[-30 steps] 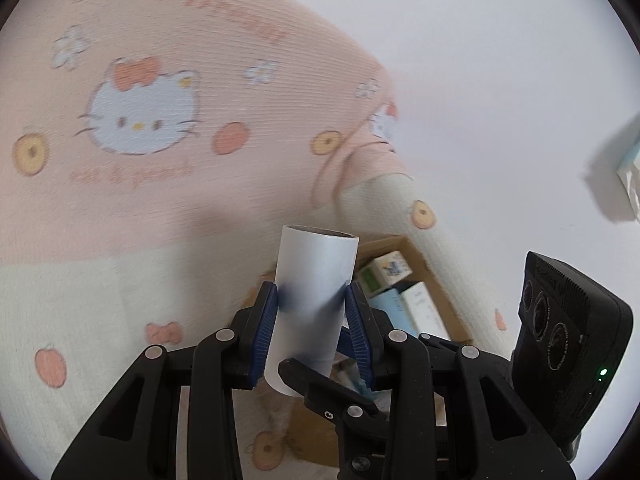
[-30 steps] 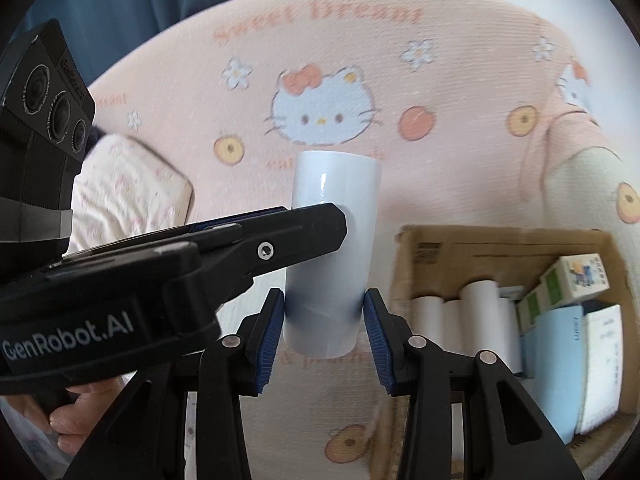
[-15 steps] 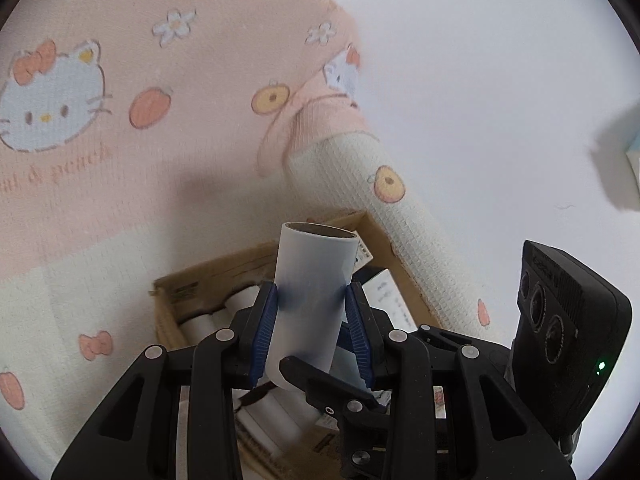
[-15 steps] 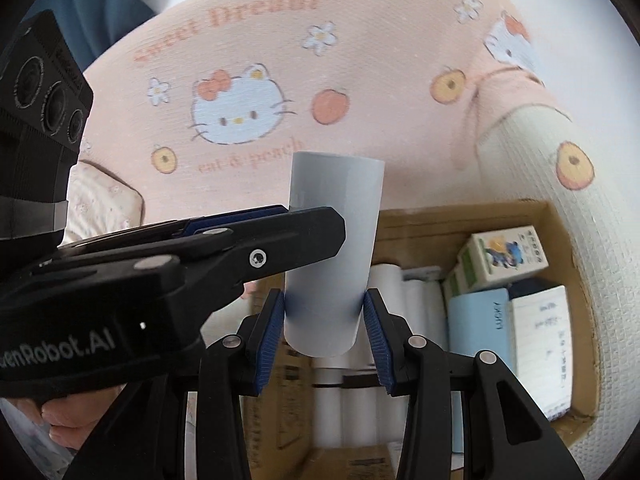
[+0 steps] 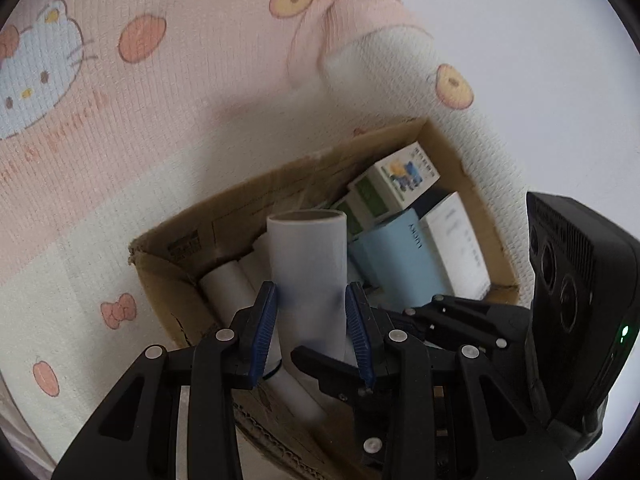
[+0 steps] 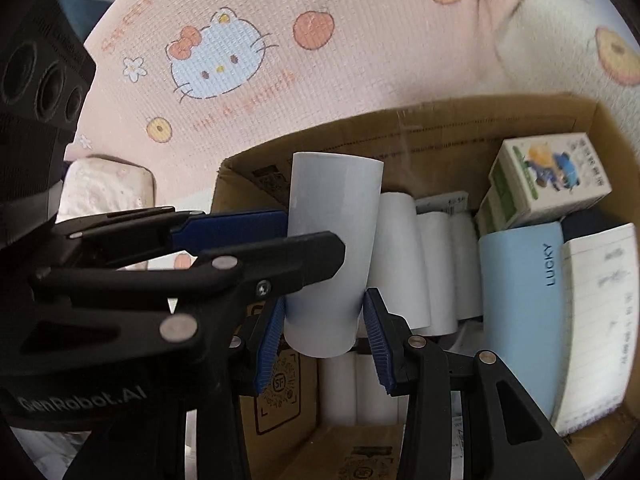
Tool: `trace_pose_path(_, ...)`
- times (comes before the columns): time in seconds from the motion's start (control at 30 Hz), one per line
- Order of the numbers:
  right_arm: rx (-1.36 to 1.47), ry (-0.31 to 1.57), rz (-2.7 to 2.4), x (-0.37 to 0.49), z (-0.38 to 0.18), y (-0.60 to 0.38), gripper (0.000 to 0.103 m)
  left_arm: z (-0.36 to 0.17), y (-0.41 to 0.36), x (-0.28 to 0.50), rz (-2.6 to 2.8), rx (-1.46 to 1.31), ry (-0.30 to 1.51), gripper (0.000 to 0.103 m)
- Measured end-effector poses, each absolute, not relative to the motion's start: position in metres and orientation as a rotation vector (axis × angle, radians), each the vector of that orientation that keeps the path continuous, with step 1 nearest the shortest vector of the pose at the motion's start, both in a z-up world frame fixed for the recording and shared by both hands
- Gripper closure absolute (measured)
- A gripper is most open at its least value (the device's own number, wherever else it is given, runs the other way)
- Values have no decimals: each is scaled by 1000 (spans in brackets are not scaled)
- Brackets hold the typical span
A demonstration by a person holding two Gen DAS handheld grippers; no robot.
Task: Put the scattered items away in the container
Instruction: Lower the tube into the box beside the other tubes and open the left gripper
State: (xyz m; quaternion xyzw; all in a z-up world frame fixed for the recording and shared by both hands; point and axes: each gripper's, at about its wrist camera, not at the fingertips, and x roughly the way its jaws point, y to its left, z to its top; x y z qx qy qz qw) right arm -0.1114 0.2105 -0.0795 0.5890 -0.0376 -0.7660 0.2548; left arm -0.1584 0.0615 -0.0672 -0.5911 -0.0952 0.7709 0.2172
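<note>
One white paper roll point(image 5: 306, 264) point(image 6: 332, 240) is gripped by both grippers. My left gripper point(image 5: 310, 292) clamps its middle; in the right wrist view the left gripper point(image 6: 312, 238) reaches in from the left. My right gripper point(image 6: 325, 304) is shut on the roll's lower end, and one of its fingers point(image 5: 316, 358) crosses under the roll. The roll hangs over the open cardboard box point(image 5: 240, 196) point(image 6: 400, 128). Inside lie several white rolls point(image 6: 400, 260), a light blue pack point(image 6: 520, 300), a green and white carton point(image 6: 552, 176) and a white booklet point(image 6: 596, 320).
The box sits on a pink and cream cartoon-cat blanket point(image 5: 120, 120) point(image 6: 240, 40). A pale patterned pack point(image 6: 108, 188) lies left of the box. A plain white surface point(image 5: 540, 60) spreads to the right. The right gripper's camera housing point(image 5: 572, 280) stands close by.
Both grippers have carried the roll from above the blanket to over the box and tipped downward. The box now fills much more of both views. The grip is unchanged.
</note>
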Motion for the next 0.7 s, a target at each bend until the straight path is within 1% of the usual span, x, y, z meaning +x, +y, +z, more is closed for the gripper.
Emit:
trace_pose_path(0.13, 1638, -125, -2050, -117, -90, 212, 66, -81, 58, -163, 2071, -1720, -339, 64)
trace_pose_path(0.17, 1646, -109, -2049, -119, -92, 210, 68, -84, 57, -164, 2067, -1735, -345, 64)
trace_pose_path(0.2, 1650, -97, -2049, -120, -94, 209, 73, -82, 57, -164, 2081, -1731, -337, 64)
trace_pose_path(0.23, 1656, -77, -2048, -121, -94, 206, 74, -81, 58, -164, 2095, -1723, -321, 64)
trace_pose_path(0.3, 1667, -21, -2065, -124, -95, 199, 74, -81, 60, -163, 2107, -1717, -283, 64)
trace_pose_path(0.37, 1677, 48, -2091, -125, -97, 193, 74, -83, 59, -165, 2113, -1737, -279, 67)
trace_pose_path(0.47, 1685, 19, -2080, -125, -98, 196, 74, -81, 53, -166, 2122, -1739, -291, 69)
trace_pose_path(0.63, 1678, 5, -2081, -109, -88, 203, 74, -73, 55, -161, 2169, -1717, -149, 84)
trace_pose_path(0.7, 1709, 8, -2073, -102, -86, 207, 74, -72, 59, -158, 2143, -1716, -107, 85)
